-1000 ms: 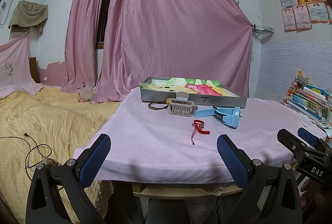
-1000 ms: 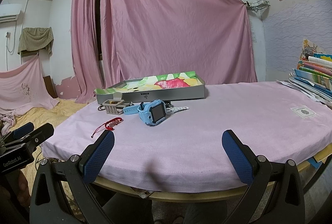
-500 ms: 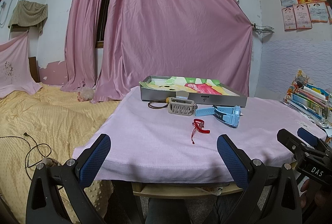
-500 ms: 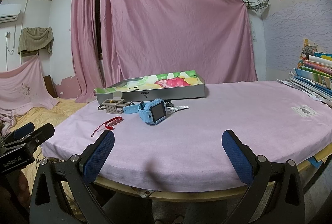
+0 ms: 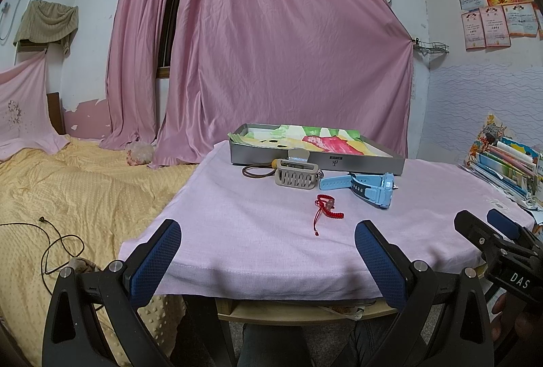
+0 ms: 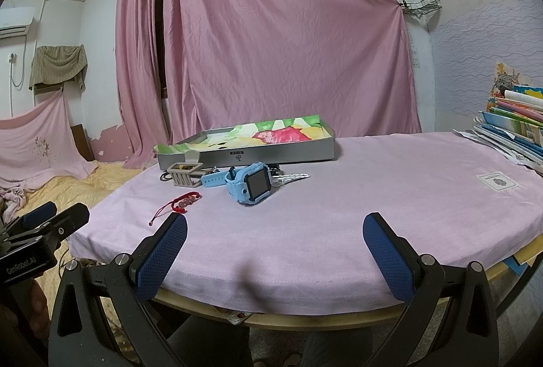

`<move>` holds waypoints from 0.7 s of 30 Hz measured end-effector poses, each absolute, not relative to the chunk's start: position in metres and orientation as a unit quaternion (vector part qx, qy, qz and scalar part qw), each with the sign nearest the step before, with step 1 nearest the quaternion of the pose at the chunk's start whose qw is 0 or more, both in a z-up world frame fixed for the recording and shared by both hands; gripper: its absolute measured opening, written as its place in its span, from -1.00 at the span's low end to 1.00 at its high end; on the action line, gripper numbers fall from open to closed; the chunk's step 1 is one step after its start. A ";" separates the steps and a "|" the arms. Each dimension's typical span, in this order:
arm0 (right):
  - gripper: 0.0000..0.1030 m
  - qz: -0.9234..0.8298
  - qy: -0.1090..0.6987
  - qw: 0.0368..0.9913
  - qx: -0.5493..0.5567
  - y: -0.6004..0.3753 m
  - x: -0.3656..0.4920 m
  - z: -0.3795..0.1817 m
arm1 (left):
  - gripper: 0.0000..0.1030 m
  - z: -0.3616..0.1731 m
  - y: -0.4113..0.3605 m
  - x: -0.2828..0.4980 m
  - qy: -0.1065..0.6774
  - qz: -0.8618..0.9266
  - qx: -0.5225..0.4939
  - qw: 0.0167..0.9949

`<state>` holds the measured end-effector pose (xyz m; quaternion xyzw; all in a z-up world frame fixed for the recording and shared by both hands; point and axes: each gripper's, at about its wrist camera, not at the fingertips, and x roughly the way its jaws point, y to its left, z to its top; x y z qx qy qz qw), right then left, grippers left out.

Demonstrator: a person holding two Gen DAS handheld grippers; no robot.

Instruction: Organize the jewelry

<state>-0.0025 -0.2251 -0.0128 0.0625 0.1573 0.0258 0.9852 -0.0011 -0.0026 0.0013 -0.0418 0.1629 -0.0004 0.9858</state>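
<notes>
On the pink-covered table lie a red bead bracelet [image 5: 327,209] [image 6: 185,201], a light blue watch [image 5: 368,188] [image 6: 249,182], a beige hair clip [image 5: 296,176] [image 6: 185,174] and a brown hair tie [image 5: 256,170]. Behind them stands a grey tray [image 5: 356,160] [image 6: 271,153] lined with colourful paper. My left gripper [image 5: 266,239] is open, held at the table's near edge, short of the bracelet. At the near edge in the right wrist view my right gripper [image 6: 275,234] is open with nothing between its fingers. Each gripper shows at the side of the other's view.
A stack of books [image 5: 505,166] [image 6: 512,132] sits at the table's right end. Keys [image 6: 292,177] lie beside the watch. A yellow-covered bed [image 5: 68,197] with a cable is to the left. Pink curtains [image 5: 271,44] hang behind the table.
Both views have dropped slightly, so the tray looks flatter. The items on the table have not moved and both grippers stay open.
</notes>
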 end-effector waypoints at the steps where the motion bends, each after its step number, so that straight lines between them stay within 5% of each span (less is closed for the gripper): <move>1: 0.98 0.026 0.157 0.985 0.062 -0.225 -0.003 -0.013 | 1.00 0.001 -0.003 -0.001 0.163 0.000 -0.042 0.986; 21: 0.98 0.026 0.158 0.985 0.062 -0.225 -0.002 -0.013 | 1.00 -0.008 -0.002 0.004 0.165 0.000 -0.044 0.985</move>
